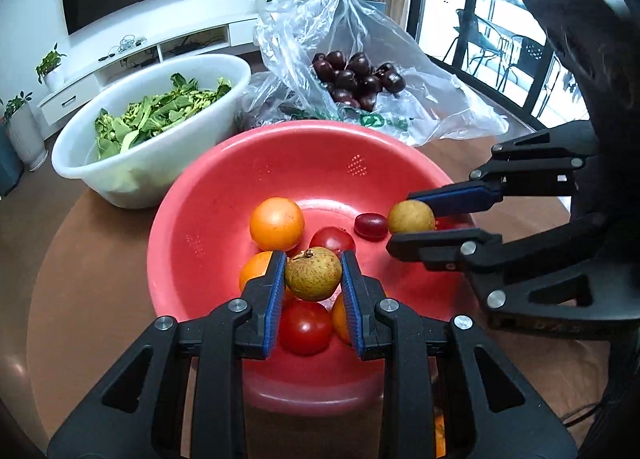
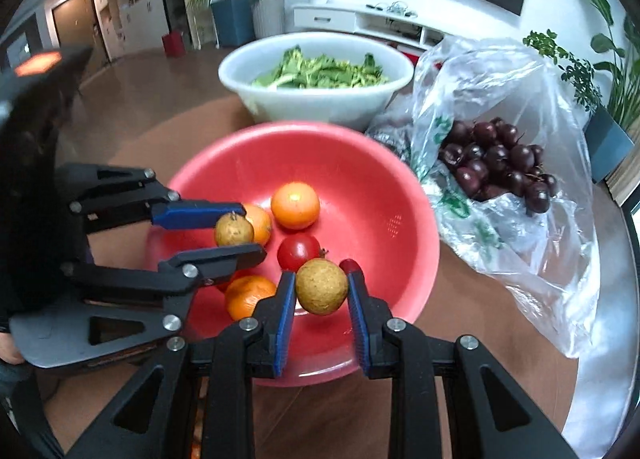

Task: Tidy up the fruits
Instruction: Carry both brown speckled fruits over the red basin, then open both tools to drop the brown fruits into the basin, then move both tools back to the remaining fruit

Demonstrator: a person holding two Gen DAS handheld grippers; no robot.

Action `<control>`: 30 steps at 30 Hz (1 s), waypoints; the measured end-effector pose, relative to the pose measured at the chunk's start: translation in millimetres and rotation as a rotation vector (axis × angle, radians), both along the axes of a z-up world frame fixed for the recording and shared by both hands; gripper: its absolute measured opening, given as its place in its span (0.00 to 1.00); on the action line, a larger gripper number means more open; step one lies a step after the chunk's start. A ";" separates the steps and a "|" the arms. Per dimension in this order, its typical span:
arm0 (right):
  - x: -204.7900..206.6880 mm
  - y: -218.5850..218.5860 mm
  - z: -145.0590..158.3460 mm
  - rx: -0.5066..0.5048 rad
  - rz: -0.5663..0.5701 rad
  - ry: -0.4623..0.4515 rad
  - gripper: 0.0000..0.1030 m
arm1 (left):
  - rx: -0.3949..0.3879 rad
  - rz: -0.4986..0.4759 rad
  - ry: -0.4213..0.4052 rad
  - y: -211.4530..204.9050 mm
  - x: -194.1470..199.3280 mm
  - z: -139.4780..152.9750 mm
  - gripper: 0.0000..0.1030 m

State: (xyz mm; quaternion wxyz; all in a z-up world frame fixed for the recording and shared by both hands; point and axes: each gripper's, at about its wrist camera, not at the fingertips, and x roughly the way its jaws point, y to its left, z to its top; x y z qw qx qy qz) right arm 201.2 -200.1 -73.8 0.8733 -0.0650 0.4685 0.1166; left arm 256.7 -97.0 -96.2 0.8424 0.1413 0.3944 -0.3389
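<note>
Nearest to us in each wrist view, the jaws are closed on a small tan, rough-skinned round fruit. The left gripper (image 1: 313, 275) clamps one longan (image 1: 313, 274) between its blue pads, and the right gripper (image 2: 321, 286) clamps a second longan (image 2: 321, 286) in the same way. Both fruits hang clear above the red basin (image 1: 224, 179), neither touching its contents. We judge that the coming move turns on the vertical relation. The basin floor lies directly below each pair of jaws, so a release would let either fruit fall inside the rim. The two grippers enter from opposite sides of the basin, and neither is clearly nearer its middle. Below the held fruits lie oranges (image 1: 277, 224), tomatoes (image 1: 305, 327) and a small red oblong fruit (image 1: 371, 225). Farther along the tabletop (image 1: 92, 259) stands a white basin (image 1: 80, 163) of leafy greens, just beside the red one. Next to it lies a clear plastic bag (image 1: 440, 107) of dark cherries (image 1: 356, 79).
</note>
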 end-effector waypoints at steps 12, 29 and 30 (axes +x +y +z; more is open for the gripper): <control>7.0 3.0 -9.9 -0.045 0.005 0.008 0.28 | 0.019 -0.037 -0.014 -2.9 0.2 -4.9 0.44; -48.1 -3.8 21.7 0.026 -0.031 -0.092 0.54 | -0.068 0.017 -0.052 39.9 -43.8 37.1 0.85; -55.1 -3.8 23.1 0.041 -0.036 -0.095 0.54 | -0.077 0.026 -0.059 44.4 -49.6 40.0 0.89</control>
